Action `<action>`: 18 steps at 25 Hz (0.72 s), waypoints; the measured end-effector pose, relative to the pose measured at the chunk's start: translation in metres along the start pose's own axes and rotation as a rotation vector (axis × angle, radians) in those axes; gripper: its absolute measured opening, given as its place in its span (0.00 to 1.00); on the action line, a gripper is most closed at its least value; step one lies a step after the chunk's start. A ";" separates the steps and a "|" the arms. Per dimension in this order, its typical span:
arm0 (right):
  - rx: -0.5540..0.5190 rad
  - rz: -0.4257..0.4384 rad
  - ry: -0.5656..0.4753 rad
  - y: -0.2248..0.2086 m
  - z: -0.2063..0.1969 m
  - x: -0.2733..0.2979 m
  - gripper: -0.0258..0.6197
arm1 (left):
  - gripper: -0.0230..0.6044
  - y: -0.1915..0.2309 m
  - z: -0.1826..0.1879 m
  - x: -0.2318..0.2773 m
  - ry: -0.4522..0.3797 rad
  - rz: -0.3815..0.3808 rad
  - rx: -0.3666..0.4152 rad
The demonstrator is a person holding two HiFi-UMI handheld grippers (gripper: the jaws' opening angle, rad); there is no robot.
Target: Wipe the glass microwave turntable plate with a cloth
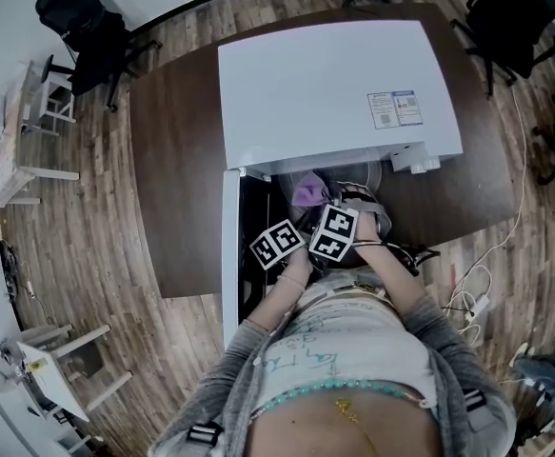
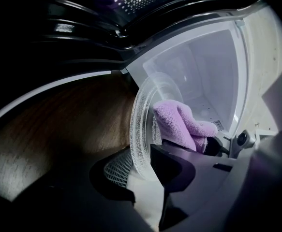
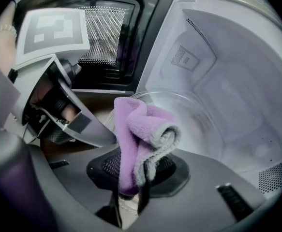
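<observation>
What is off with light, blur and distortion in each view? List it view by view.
Head view: evenly lit, but the lens bows the table edges. Left gripper view: dark all around, left claw nearly a silhouette, microwave inside washed bright. Right gripper view: cloth sharp, plate behind it hazy, corners black.

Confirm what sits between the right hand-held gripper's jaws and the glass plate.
The purple cloth: the right hand-held gripper is shut on it, and its folded end lies toward the glass plate. The right gripper view shows this.
</observation>
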State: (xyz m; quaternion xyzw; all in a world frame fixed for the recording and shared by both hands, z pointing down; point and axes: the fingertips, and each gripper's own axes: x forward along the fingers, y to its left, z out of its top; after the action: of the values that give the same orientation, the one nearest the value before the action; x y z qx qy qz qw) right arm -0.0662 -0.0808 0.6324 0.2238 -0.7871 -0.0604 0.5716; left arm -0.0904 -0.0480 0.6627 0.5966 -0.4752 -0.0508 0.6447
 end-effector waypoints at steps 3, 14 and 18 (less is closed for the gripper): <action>-0.010 0.006 -0.009 -0.002 0.004 0.001 0.21 | 0.24 0.000 0.000 0.000 0.000 0.000 0.001; -0.072 -0.004 -0.039 -0.023 0.028 0.007 0.21 | 0.24 -0.002 0.001 0.000 -0.007 0.001 0.018; -0.071 -0.018 -0.055 -0.033 0.035 0.008 0.21 | 0.24 -0.002 0.002 0.000 -0.009 0.001 0.020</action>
State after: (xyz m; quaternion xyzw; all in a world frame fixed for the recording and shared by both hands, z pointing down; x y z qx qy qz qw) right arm -0.0911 -0.1195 0.6162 0.2089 -0.7979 -0.0995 0.5566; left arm -0.0909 -0.0498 0.6607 0.6024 -0.4789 -0.0483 0.6368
